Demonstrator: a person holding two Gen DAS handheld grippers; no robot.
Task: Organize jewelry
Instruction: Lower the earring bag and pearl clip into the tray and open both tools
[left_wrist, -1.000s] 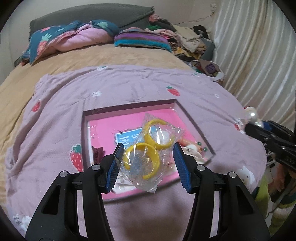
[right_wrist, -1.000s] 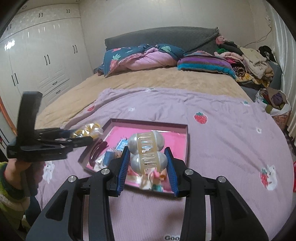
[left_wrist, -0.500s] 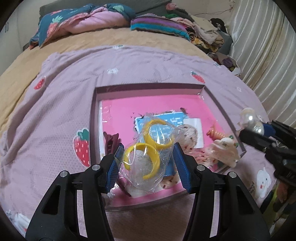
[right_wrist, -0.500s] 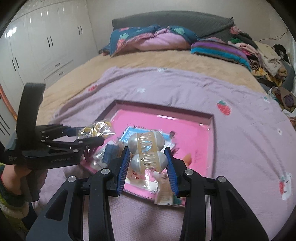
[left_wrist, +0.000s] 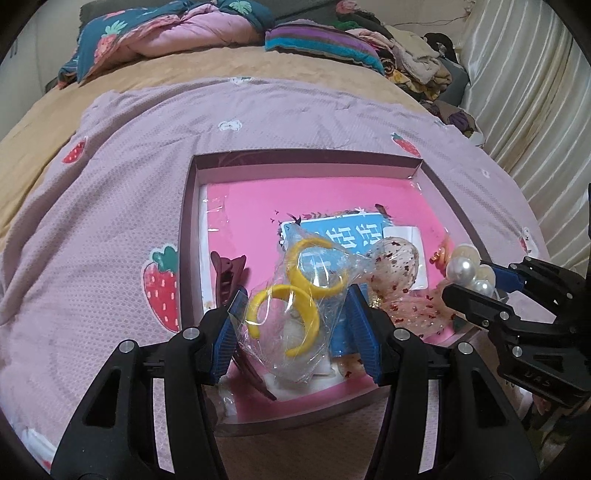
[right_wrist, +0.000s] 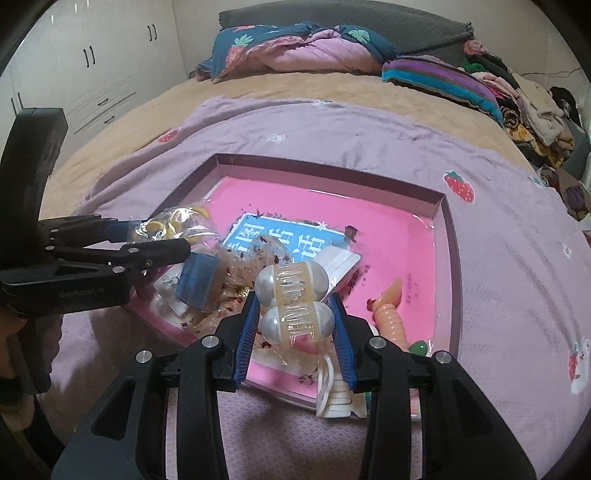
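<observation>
1. Your left tongs, at the lower centre of the left wrist view, pinch a crinkled clear plastic bag with two yellow bangles inside. The blue pads press on the bag's sides, so the bangles hang loose inside the film.
2. Your right tongs, low in the middle of the right wrist view, are pressed onto a translucent cream claw clip with large pearl domes. The pads bear on the pearl ends, and the teeth face the camera.
3. Both loads hang over the shallow mauve-walled box with a bright pink floor, which sits on the lilac strawberry-print blanket on the bed. Held this way, each piece can likely drop straight in without dragging the blanket.
4. Already in the box:
   - a dark maroon claw clip by its left wall
   - a blue printed card in the middle
   - a sheer pouch flecked with red right of centre
   - a peach carrot-shaped clip towards the right wall in the right wrist view
5. The nearer half is crowded, so I judge the bare pink floor towards the top of the box the better landing place.
6. The film bag is slippery, so keep your squeeze even.
</observation>
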